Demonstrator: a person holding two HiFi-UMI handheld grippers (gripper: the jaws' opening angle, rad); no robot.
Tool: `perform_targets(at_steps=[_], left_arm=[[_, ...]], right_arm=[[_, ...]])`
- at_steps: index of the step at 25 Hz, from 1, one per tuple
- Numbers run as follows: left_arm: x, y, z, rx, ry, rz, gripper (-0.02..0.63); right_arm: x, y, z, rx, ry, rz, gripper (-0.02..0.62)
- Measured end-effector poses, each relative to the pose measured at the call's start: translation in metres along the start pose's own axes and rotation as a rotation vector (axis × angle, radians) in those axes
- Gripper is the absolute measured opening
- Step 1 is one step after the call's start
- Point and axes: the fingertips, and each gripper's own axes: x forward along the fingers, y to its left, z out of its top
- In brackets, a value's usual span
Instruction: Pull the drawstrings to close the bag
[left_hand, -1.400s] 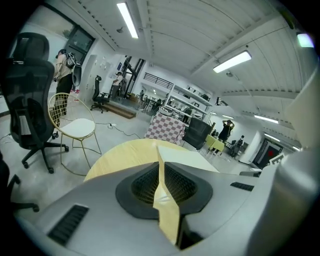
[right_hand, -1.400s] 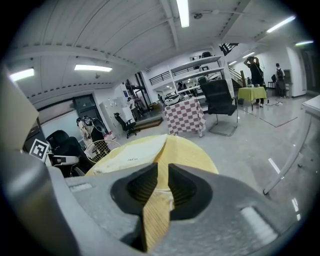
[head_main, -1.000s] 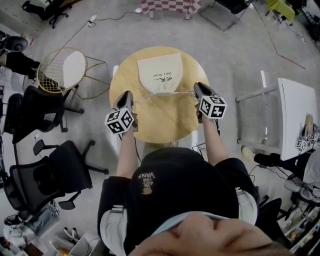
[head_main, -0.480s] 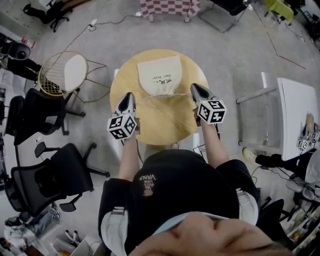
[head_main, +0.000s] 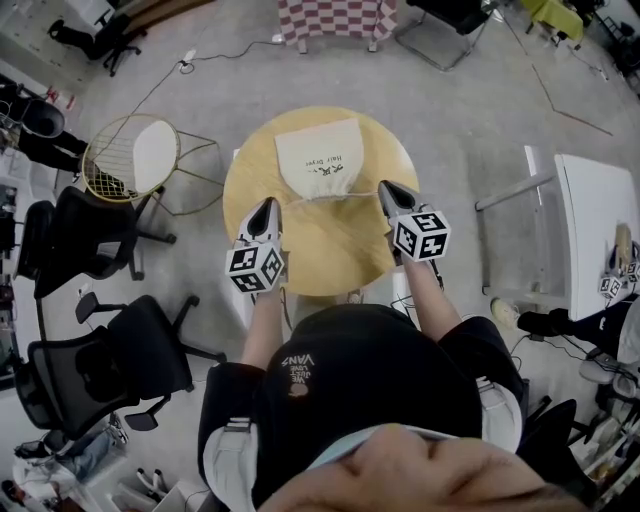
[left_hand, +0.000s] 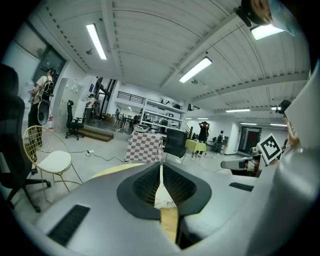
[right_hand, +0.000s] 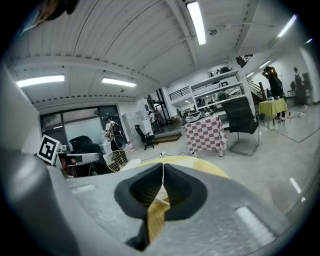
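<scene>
Left hand-held gripper (head_main: 266, 204), its jaws having just closed further, pinches one drawstring (left_hand: 161, 175). Right hand-held gripper (head_main: 385, 188) clamps the other drawstring (head_main: 358, 192). Between them, at upper centre, the cream bag (head_main: 320, 150) with dark print lies on the round wooden counter (head_main: 330, 255), its mouth gathered. A gold wire chair (head_main: 130, 160) stands upper left, black office chairs (head_main: 130, 350) at left.
</scene>
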Motion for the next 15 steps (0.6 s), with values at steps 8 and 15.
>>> perform_targets(at_steps=[8, 15], left_arm=[[-0.004, -0.015, -0.010, 0.006, 0.022, -0.022, 0.029], [-0.007, -0.024, -0.014, 0.018, 0.045, -0.037, 0.029]], right_arm=[[-0.005, 0.012, -0.014, -0.018, 0.035, 0.014, -0.002], [-0.007, 0.022, -0.021, -0.041, 0.064, 0.030, -0.002]])
